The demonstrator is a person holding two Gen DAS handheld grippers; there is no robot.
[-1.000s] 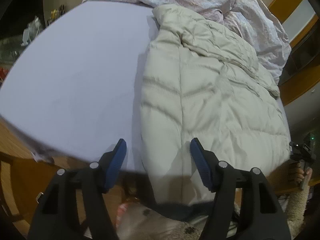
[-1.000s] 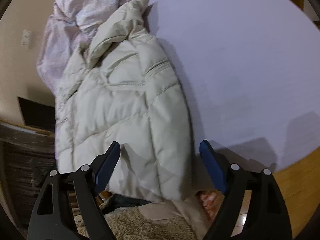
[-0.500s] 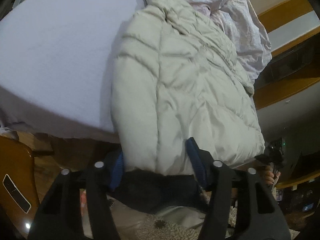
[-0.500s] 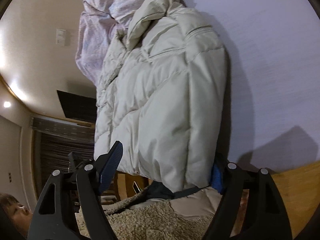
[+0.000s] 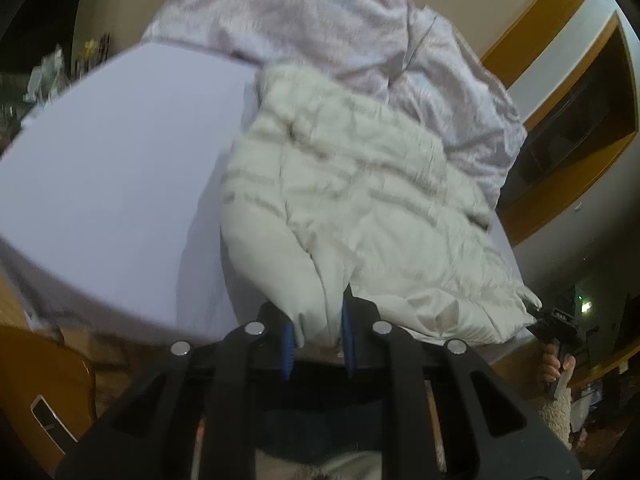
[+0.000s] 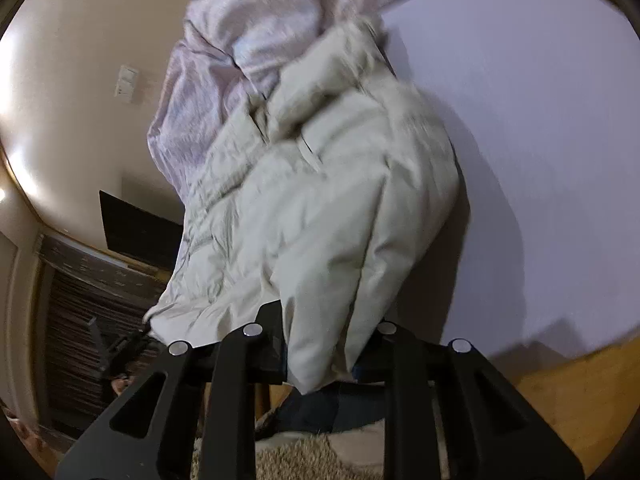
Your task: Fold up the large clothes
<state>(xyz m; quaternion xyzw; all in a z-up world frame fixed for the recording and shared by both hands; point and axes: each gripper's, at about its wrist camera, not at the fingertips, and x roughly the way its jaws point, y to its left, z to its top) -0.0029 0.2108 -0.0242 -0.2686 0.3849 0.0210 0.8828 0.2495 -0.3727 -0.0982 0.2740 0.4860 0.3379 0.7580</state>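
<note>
Bed sheet [image 5: 104, 168]: pale lilac, smooth, bare across the left part of the left wrist view, its near edge dropping to a wooden frame [image 5: 44, 380]. Puffer jacket [image 5: 360, 208]: cream, quilted, lay lengthwise on the sheet right of that bare area, its near hem bunched and drawn off the bed edge toward the cameras. Left gripper [image 5: 316, 340]: black arms, blue pads, jaws closing with a fold of the jacket's near left hem between them, the pads pressed on the cloth. Duvet [image 5: 400, 52]: pinkish-lilac, crumpled, heaped at the far end of the bed and along the jacket's far right side. Right gripper [image 5: 560, 324]: seen small at the lower right of the left wrist view, held by a hand [image 5: 556, 364], meeting the jacket's near right corner. In the right wrist view, the right gripper [image 6: 320, 356] had its jaws closing on a thick fold of the jacket [image 6: 320, 208], pinching it; the pads themselves were hidden behind the cloth. Fleece sleeve [image 5: 556, 416]: beige, below the hand.
</note>
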